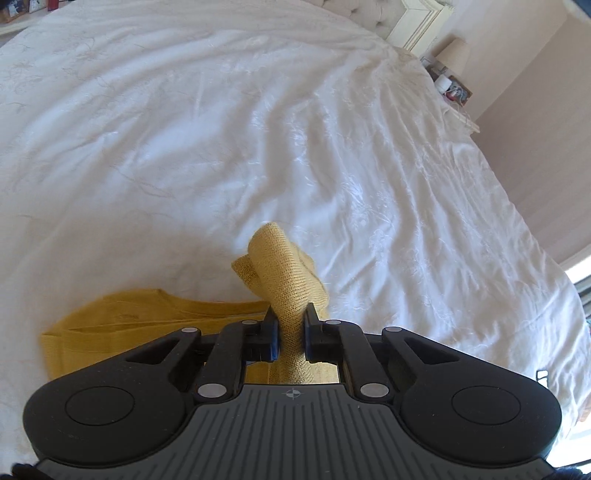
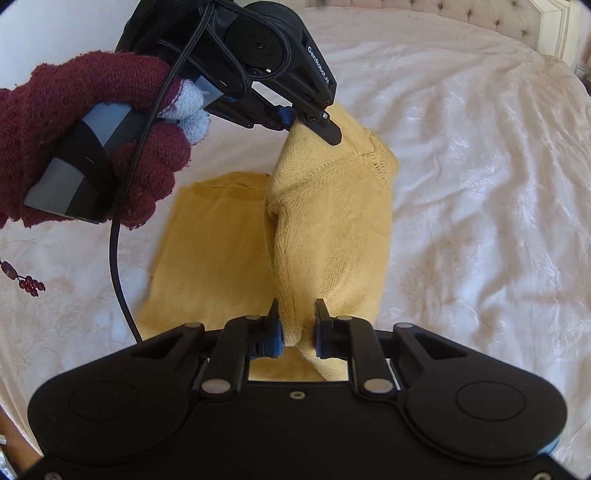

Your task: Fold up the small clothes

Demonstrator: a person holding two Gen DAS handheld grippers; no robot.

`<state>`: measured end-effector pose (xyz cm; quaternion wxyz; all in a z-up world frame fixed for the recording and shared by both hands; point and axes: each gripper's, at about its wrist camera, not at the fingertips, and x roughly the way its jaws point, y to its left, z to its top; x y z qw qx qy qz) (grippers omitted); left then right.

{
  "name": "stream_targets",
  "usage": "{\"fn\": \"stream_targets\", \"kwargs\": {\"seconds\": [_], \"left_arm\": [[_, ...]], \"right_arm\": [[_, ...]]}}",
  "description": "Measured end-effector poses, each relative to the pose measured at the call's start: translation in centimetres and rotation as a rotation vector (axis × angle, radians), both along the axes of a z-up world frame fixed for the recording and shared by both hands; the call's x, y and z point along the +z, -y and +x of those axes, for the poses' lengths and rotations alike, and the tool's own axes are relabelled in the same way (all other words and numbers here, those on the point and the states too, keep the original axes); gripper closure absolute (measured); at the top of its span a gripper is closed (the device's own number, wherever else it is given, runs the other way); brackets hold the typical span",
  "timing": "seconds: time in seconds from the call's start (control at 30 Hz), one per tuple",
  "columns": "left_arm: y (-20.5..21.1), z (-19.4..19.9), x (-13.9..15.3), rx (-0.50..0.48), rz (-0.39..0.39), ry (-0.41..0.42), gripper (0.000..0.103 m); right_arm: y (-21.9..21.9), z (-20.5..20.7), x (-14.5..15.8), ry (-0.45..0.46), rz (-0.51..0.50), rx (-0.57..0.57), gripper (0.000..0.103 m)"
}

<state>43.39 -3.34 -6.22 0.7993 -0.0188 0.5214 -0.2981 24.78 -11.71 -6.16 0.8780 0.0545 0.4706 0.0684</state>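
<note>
A small mustard-yellow knit sweater [image 2: 332, 221] lies partly on the white bedspread [image 2: 480, 184], and its right side is lifted off it. My left gripper [image 1: 290, 325] is shut on a bunched fold of the sweater [image 1: 288, 280], with the flat part [image 1: 147, 325] lying to the left below. In the right wrist view, my right gripper [image 2: 298, 325] is shut on the sweater's lower edge. The left gripper [image 2: 314, 123] also shows there at the top, pinching the upper corner, held by a hand in a dark red glove [image 2: 92, 147].
The bed's white cover [image 1: 258, 129] stretches far ahead and to both sides. A cream headboard [image 1: 417, 22] and a bedside table with a lamp [image 1: 450, 70] stand at the far right. A black cable [image 2: 118, 266] hangs from the left gripper.
</note>
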Motion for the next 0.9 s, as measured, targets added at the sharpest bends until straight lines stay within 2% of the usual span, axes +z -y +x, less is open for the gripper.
{"fn": "stream_targets", "kwargs": {"seconds": [0.13, 0.4, 0.57, 0.6, 0.63, 0.67, 0.8, 0.9], "left_arm": [[-4.4, 0.6, -0.4, 0.037, 0.056, 0.015, 0.091], [-11.4, 2.5, -4.6, 0.138, 0.144, -0.044, 0.092], [-13.4, 2.0, -6.3, 0.154, 0.074, -0.132, 0.09], [-13.4, 1.9, -6.5, 0.152, 0.055, -0.147, 0.088], [-13.5, 1.6, -6.7, 0.154, 0.035, -0.163, 0.08], [-13.6, 1.3, -6.8, 0.16, 0.022, -0.164, 0.076], [-13.5, -0.3, -6.5, 0.187, -0.001, -0.091, 0.064], [-13.8, -1.1, -5.1, 0.213, -0.059, -0.009, 0.062]], "right_arm": [[-4.0, 1.4, -0.5, -0.008, 0.011, 0.086, 0.079], [-10.0, 3.0, -5.4, -0.127, -0.009, 0.205, 0.082], [-11.2, 2.3, -6.7, -0.16, -0.054, 0.218, 0.082], [-11.1, 2.2, -6.6, -0.161, -0.053, 0.215, 0.082], [-10.9, 2.0, -6.5, -0.163, -0.052, 0.21, 0.082], [-10.7, 1.7, -6.2, -0.165, -0.046, 0.202, 0.081], [-10.1, 1.8, -5.9, -0.177, -0.028, 0.186, 0.075], [-10.4, 1.6, -6.1, -0.17, -0.048, 0.196, 0.075]]}}
